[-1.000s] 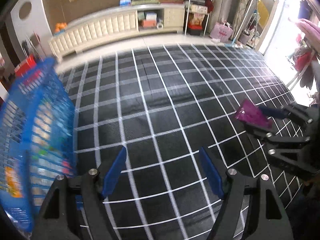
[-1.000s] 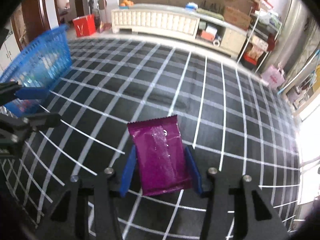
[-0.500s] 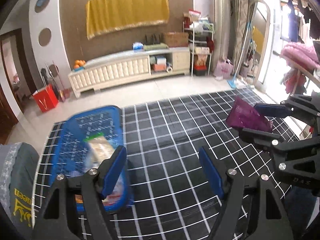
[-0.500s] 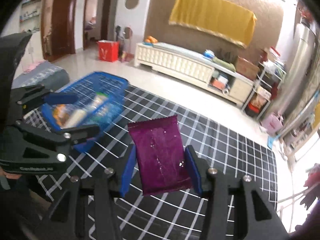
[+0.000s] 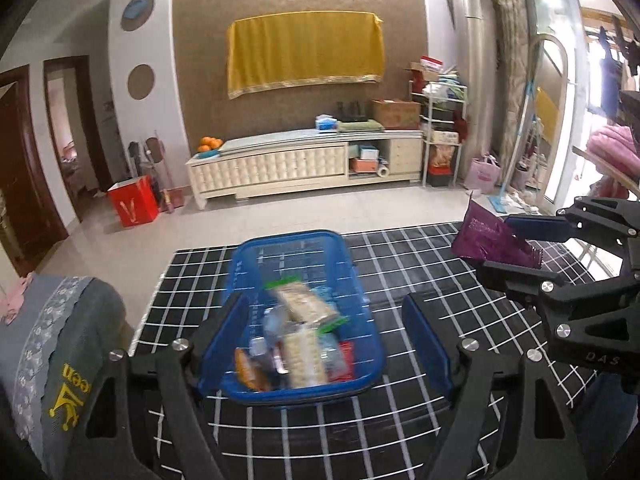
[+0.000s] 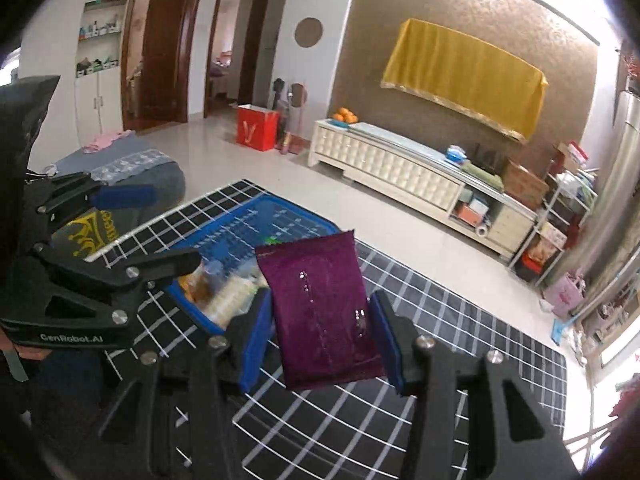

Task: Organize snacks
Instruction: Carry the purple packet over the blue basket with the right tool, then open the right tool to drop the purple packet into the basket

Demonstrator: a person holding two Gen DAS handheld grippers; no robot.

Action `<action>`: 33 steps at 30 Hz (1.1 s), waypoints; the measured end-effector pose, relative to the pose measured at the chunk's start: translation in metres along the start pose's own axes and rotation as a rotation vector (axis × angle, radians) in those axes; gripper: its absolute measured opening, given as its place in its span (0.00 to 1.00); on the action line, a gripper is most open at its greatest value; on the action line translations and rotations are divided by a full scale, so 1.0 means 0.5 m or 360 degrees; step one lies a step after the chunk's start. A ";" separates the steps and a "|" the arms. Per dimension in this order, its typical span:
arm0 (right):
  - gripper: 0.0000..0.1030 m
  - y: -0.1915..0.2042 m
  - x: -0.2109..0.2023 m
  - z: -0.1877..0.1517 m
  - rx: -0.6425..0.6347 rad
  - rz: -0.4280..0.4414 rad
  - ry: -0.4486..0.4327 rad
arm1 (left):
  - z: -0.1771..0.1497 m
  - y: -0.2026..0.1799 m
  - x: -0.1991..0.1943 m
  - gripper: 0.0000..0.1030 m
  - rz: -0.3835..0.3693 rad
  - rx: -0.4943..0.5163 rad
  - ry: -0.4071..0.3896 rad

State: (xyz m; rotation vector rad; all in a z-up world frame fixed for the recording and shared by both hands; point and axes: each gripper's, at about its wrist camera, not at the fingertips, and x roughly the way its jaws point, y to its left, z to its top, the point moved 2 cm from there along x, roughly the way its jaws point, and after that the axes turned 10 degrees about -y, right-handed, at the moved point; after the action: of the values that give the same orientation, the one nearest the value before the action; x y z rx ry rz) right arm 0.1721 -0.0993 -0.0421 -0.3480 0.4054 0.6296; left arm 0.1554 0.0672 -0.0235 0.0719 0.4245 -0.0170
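Note:
My right gripper (image 6: 322, 338) is shut on a purple snack packet (image 6: 320, 312) and holds it in the air to the right of a blue basket (image 6: 256, 220). The packet also shows in the left wrist view (image 5: 486, 240), with the right gripper (image 5: 516, 248) at the right edge. The blue basket (image 5: 248, 256) sits on the black grid mat (image 5: 400, 256) and holds several snack packs (image 5: 296, 328). My left gripper (image 5: 330, 344) is open and empty, its fingers on either side of the basket's near end in view. It also shows in the right wrist view (image 6: 152, 228).
A grey cushion (image 5: 60, 344) lies left of the mat. A cream cabinet (image 5: 280, 164) stands along the far wall, with a red bag (image 5: 132, 204) to its left and shelves (image 5: 440, 136) to its right.
Both views have tilted up from the mat to the room. The basket has come from the left to the middle of the left wrist view. The purple packet stays in the right gripper.

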 end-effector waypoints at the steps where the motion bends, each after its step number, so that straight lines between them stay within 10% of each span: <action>1: 0.52 0.007 0.007 0.004 0.0001 0.0008 0.0000 | -0.002 0.015 -0.003 0.75 0.0002 -0.0014 -0.0003; 16: 0.53 0.096 0.194 0.020 0.0046 0.0215 0.0160 | -0.067 0.181 0.073 0.75 0.0093 -0.0213 0.0163; 33: 0.60 0.096 0.326 -0.046 0.0096 0.0303 0.0450 | -0.123 0.199 0.185 0.75 0.0158 -0.0226 0.0361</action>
State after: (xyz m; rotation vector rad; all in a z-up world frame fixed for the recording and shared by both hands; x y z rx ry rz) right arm 0.2561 0.0077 -0.1468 -0.3440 0.7333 0.7547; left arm 0.2176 0.1710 -0.1109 -0.0458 0.6469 0.1200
